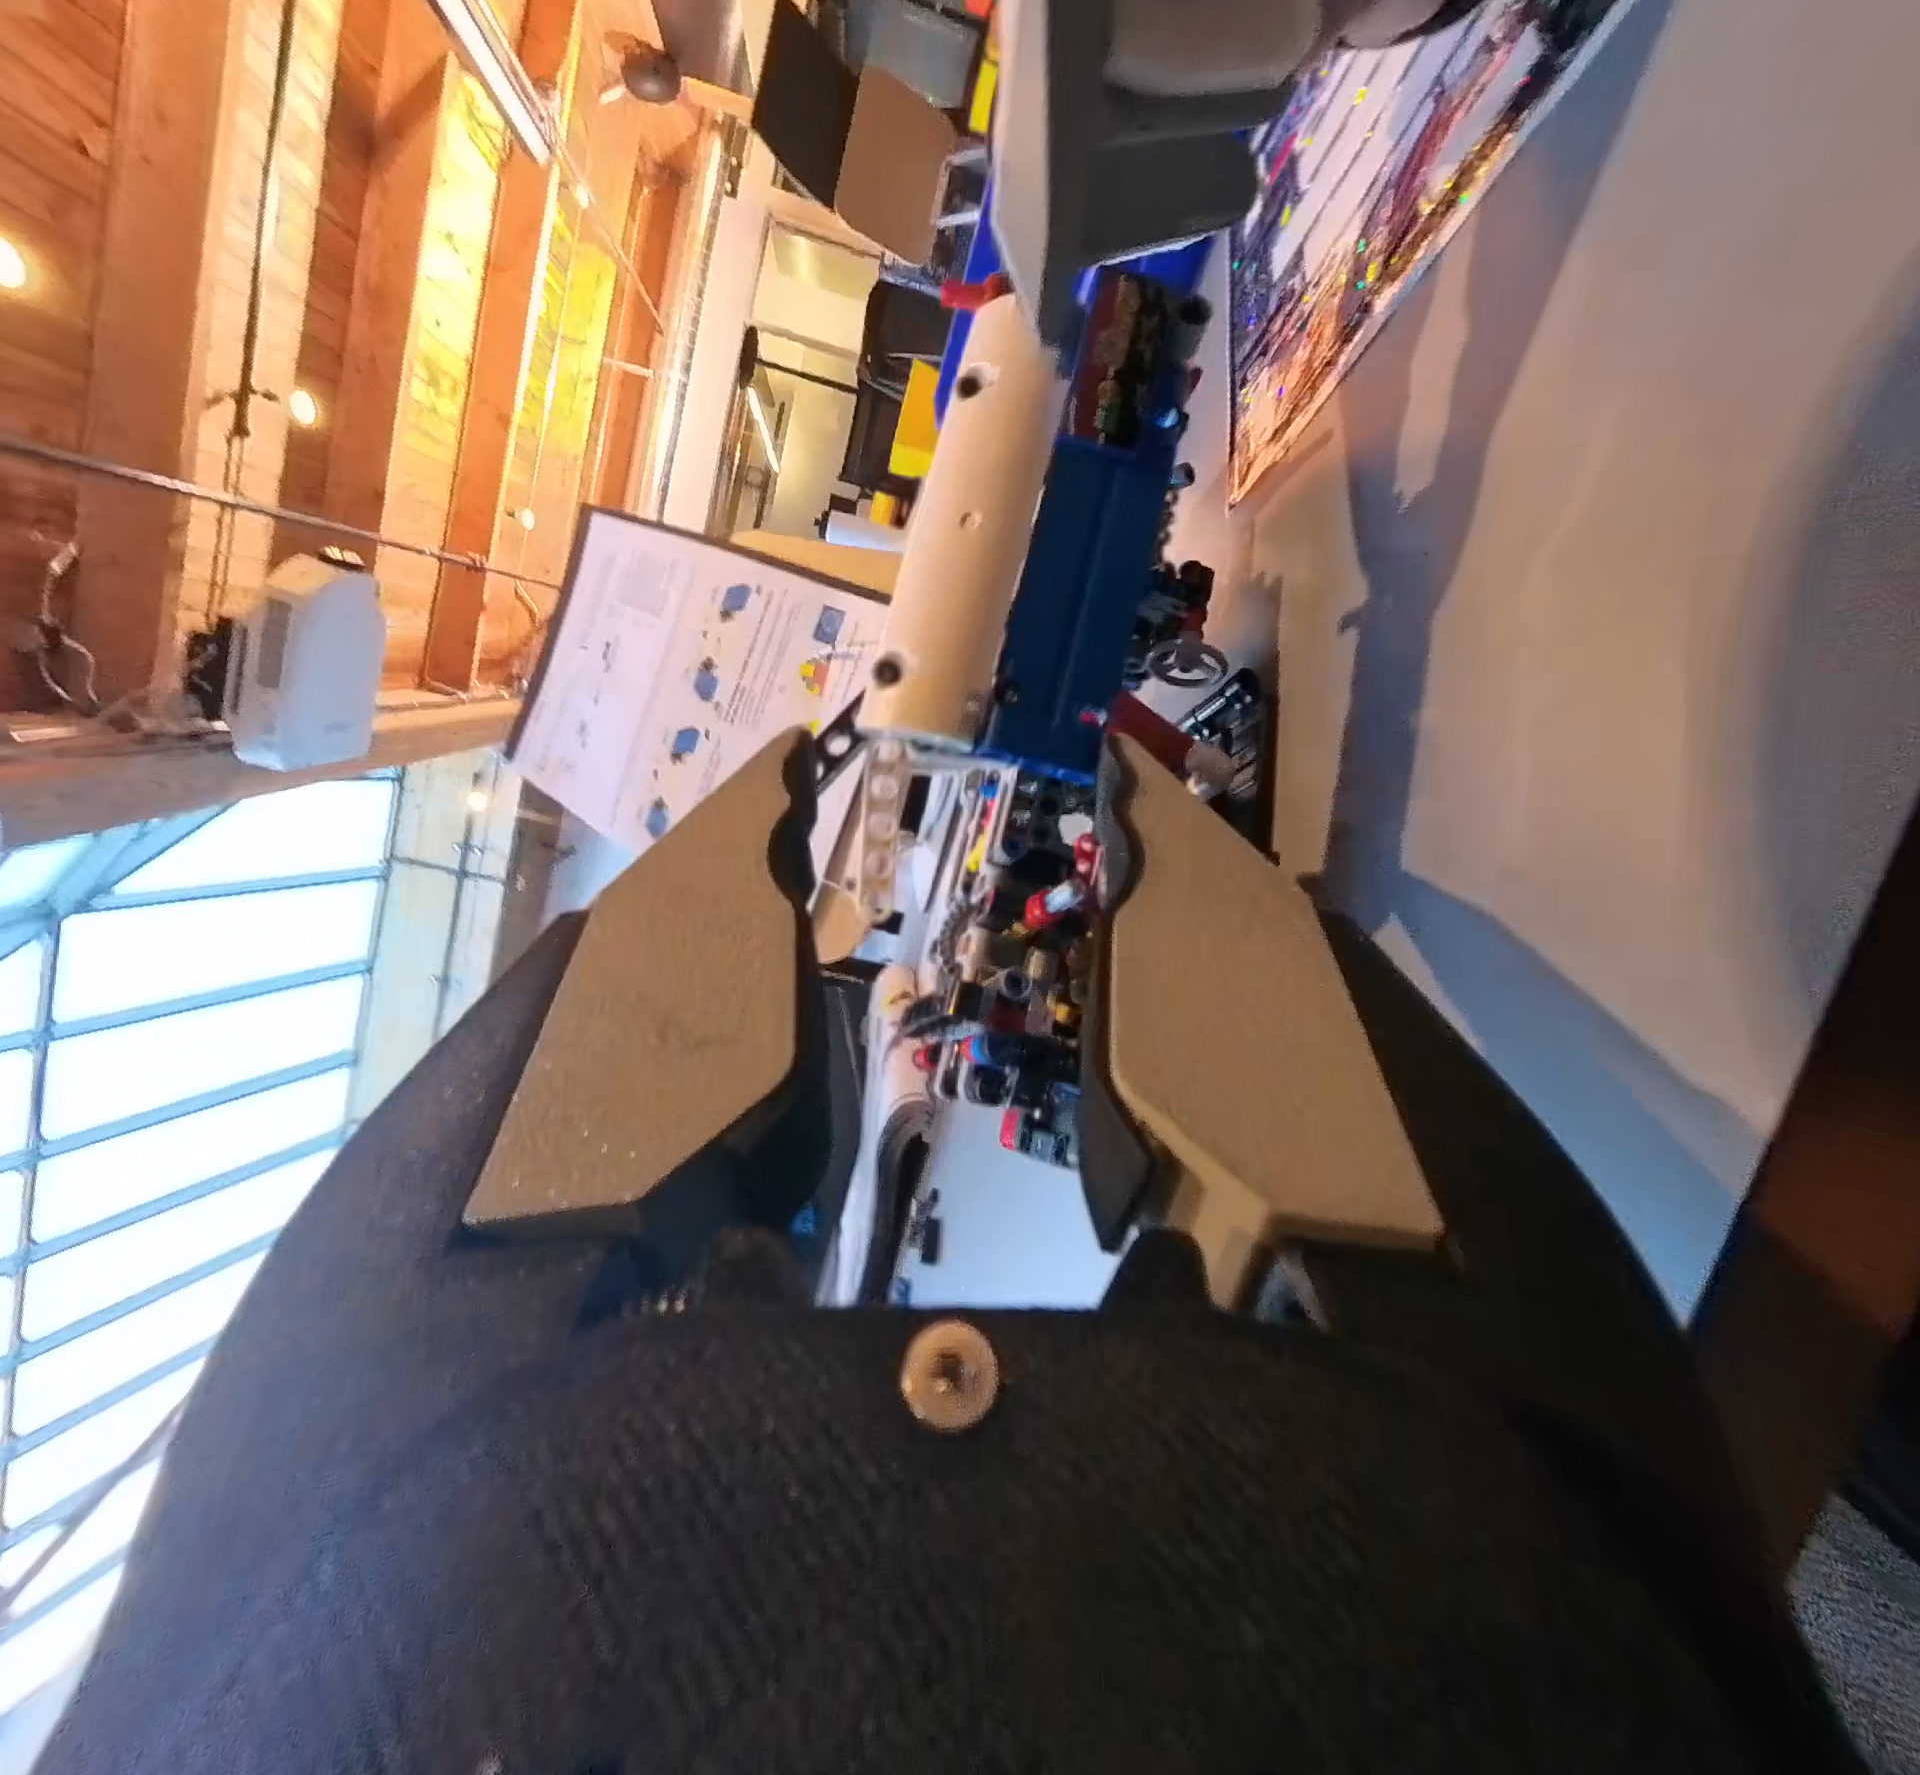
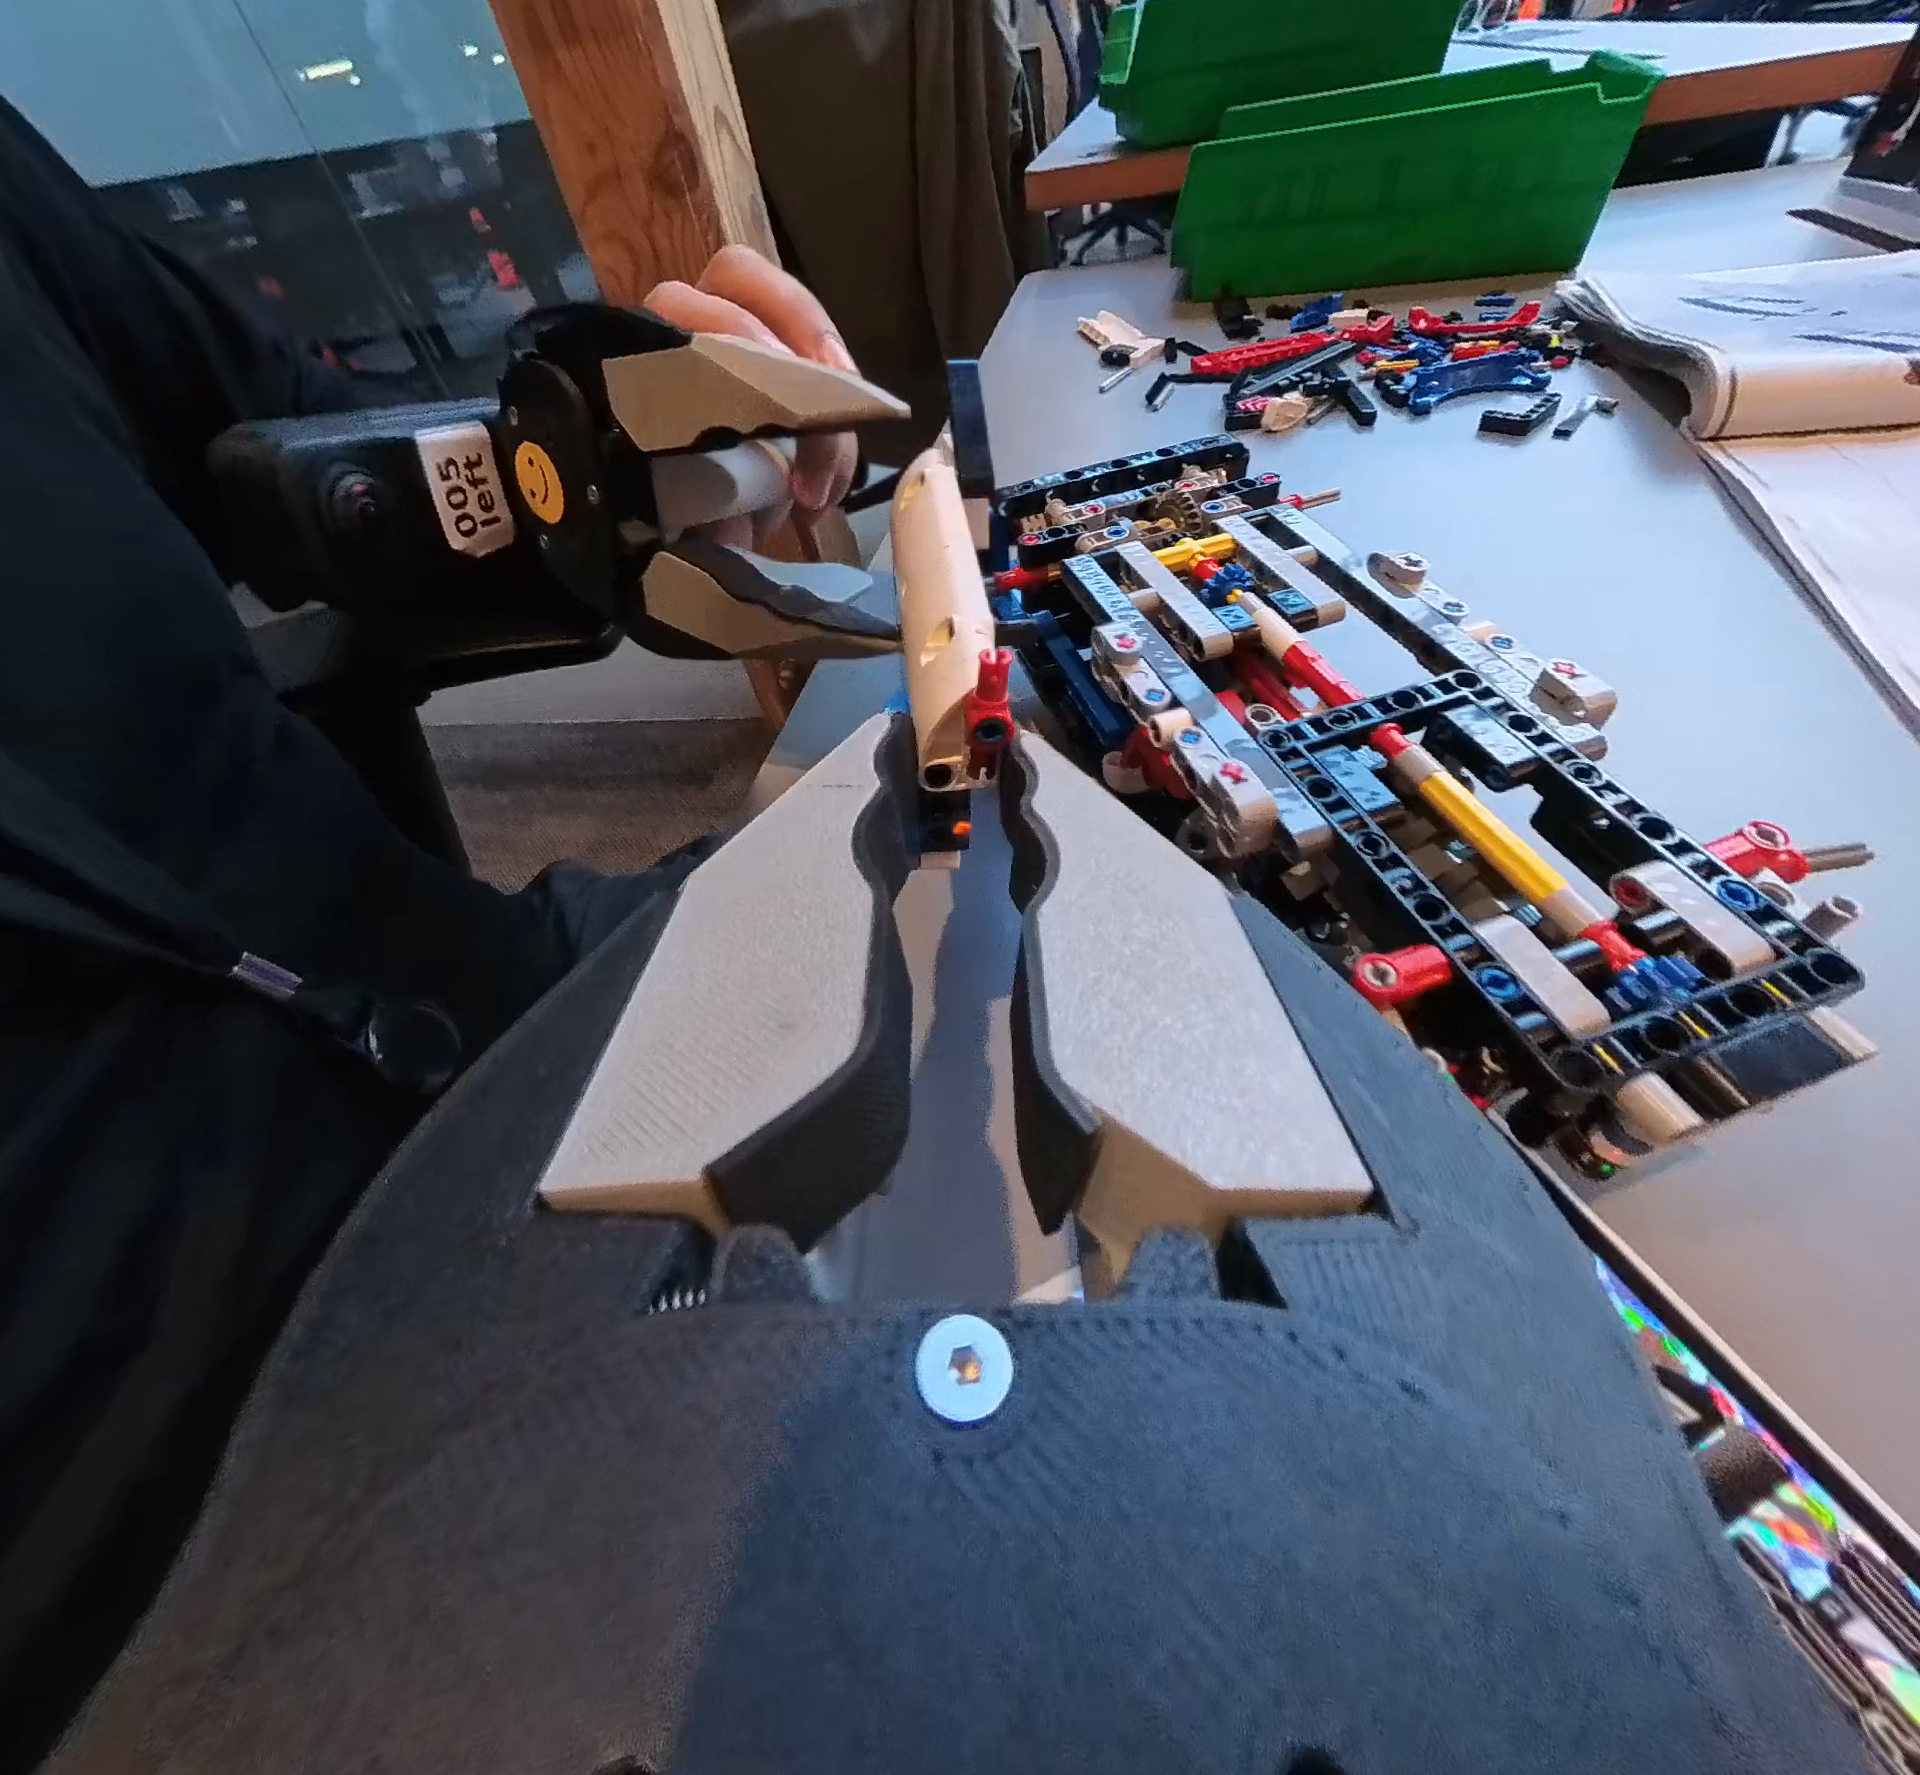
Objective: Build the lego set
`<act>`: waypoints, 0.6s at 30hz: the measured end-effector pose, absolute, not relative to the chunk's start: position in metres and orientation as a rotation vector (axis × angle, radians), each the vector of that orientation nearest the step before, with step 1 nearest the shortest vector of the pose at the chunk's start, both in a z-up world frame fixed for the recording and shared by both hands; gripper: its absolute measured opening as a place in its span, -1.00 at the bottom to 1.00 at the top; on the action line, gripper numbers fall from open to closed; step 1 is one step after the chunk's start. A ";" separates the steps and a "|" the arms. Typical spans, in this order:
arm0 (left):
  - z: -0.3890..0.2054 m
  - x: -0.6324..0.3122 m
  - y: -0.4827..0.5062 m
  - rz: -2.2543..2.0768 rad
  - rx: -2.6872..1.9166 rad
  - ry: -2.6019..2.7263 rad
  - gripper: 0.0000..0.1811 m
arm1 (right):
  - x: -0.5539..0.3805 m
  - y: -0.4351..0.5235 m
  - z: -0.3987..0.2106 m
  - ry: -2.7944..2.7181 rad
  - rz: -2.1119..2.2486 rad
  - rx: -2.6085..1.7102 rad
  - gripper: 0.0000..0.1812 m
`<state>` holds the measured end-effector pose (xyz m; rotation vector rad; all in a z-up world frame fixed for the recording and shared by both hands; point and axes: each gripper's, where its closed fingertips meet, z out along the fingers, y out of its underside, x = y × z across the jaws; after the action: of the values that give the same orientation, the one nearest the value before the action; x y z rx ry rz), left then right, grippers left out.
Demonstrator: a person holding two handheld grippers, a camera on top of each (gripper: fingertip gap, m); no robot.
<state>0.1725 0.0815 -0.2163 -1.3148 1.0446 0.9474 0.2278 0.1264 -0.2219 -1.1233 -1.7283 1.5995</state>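
Broadly, a smooth grey table (image 2: 1621,603) carries everything, with two green plastic bins (image 2: 1392,198) of glossy, stepped-edge shape at its far side and a stack of paper instruction sheets (image 2: 1766,354) to the right. Nearer lies the lego set (image 2: 1455,790): a long, open chassis of studless black and grey perforated beams, with a yellow and red axle running down its middle and red connectors at the edges. Along its left side a smooth, rounded tan panel (image 2: 940,603) stands tilted upward, a small red pin piece (image 2: 989,702) fixed near its lower end. Beyond, a scatter of loose red, blue and black pieces (image 2: 1371,369) lies on the tabletop.

The right gripper (image 2: 951,795), with matte grey, wavy-edged fingers on a coarse black printed body, is narrowed around the lower end of the tan panel and the dark block under it. The left gripper (image 2: 899,525), held in a hand (image 2: 769,354), has its pointed fingers spread wide, reaching the panel's upper part from the side; its own view shows the panel (image 1: 956,530) running on ahead beyond its fingertips.
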 end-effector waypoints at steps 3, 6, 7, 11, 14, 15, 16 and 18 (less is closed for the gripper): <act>-0.212 0.164 0.078 0.890 -1.371 0.962 -0.44 | 0.228 0.130 -0.223 -1.721 1.582 -1.131 -0.85; -0.209 0.159 0.074 0.838 -1.397 0.906 -0.48 | 0.228 0.132 -0.224 -1.721 1.565 -1.137 -0.85; -0.209 0.158 0.074 0.826 -1.399 0.894 -0.50 | 0.228 0.133 -0.224 -1.719 1.561 -1.138 -0.85; -0.212 0.154 0.075 0.790 -1.428 0.869 -0.53 | 0.228 0.137 -0.223 -1.695 1.572 -1.152 -0.85; -0.216 0.151 0.077 0.757 -1.450 0.852 -0.56 | 0.227 0.137 -0.224 -1.700 1.572 -1.156 -0.86; -0.216 0.150 0.077 0.751 -1.451 0.848 -0.57 | 0.227 0.137 -0.224 -1.701 1.571 -1.156 -0.85; -0.215 0.149 0.077 0.749 -1.446 0.846 -0.58 | 0.227 0.136 -0.224 -1.699 1.574 -1.154 -0.86; -0.212 0.148 0.077 0.736 -1.436 0.833 -0.60 | 0.227 0.137 -0.223 -1.692 1.581 -1.150 -0.86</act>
<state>0.1483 0.0773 -0.2119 -1.4364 0.8330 0.7359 0.2265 0.1370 -0.2227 -1.1500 -1.6920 1.5813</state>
